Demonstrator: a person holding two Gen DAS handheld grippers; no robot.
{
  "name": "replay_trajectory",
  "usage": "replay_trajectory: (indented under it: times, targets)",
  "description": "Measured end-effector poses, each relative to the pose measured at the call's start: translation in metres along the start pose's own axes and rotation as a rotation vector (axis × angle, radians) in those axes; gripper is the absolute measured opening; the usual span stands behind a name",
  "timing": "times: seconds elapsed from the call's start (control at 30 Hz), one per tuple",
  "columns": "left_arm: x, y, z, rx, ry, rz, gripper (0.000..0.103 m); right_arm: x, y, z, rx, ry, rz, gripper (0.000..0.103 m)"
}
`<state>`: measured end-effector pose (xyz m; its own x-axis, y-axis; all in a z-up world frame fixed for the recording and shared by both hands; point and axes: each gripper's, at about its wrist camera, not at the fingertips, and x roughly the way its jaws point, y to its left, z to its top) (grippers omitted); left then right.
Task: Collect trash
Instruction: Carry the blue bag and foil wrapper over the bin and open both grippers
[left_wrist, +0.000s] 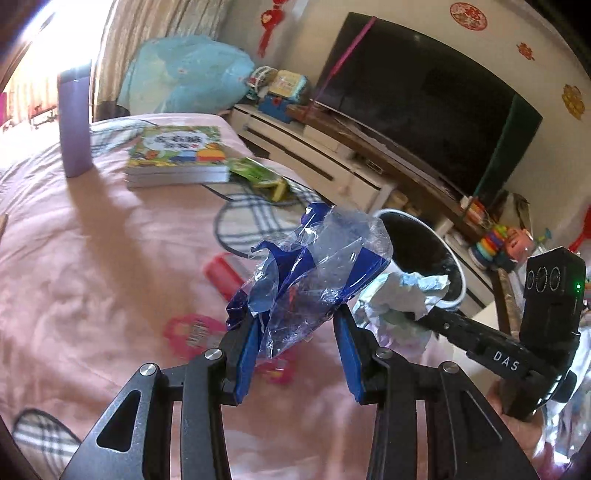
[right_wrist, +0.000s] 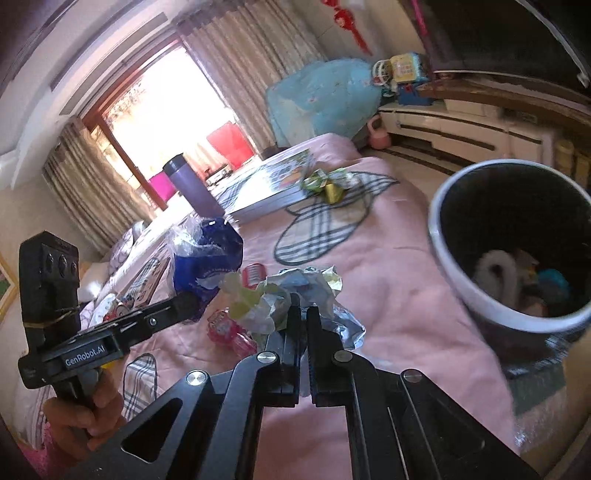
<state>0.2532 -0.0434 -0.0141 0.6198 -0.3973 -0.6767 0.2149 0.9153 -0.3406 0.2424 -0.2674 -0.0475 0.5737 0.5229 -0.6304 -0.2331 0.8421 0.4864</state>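
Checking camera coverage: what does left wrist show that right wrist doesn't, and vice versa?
Left wrist only: the TV screen, the toys on the stand's right end, and the left gripper gripping the blue-and-clear plastic wrapper from behind.

Right wrist only: the window, trash already inside the bin, and the right gripper shut on crumpled paper.

Both: pink bedspread, purple tumbler, book, green wrappers, white-rimmed bin.

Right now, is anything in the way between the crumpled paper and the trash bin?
No, nothing visible blocks it. The right gripper holds the crumpled paper above the pink bedspread, and the gap over to the bin looks open. The left gripper carries a blue plastic wrapper off to the other side.
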Motion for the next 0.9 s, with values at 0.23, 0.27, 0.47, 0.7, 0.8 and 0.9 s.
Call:
replay_trajectory:
  times: [0.23, 0.27, 0.47, 0.7, 0.8, 0.9]
  targets:
    - [0.017, -0.036, 0.004, 0.047, 0.023, -0.042, 0.038, -0.038, -0.033, 0.002, 0.062, -0.068, -0.059, 0.003]
    - [0.019, -0.040, 0.006, 0.053, 0.025, -0.045, 0.038, -0.042, -0.037, 0.003, 0.071, -0.077, -0.067, 0.003]
    - [0.034, -0.064, 0.010, 0.087, 0.033, -0.062, 0.038, -0.065, -0.062, 0.009, 0.104, -0.124, -0.101, 0.003]
    - [0.055, -0.085, 0.020, 0.115, 0.053, -0.062, 0.038, -0.079, -0.086, 0.014, 0.133, -0.152, -0.134, 0.003]
    - [0.063, -0.093, 0.025, 0.123, 0.057, -0.062, 0.039, -0.083, -0.096, 0.015, 0.147, -0.159, -0.144, 0.003]
    - [0.072, -0.099, 0.031, 0.132, 0.060, -0.057, 0.039, -0.085, -0.104, 0.016, 0.159, -0.164, -0.153, 0.003]
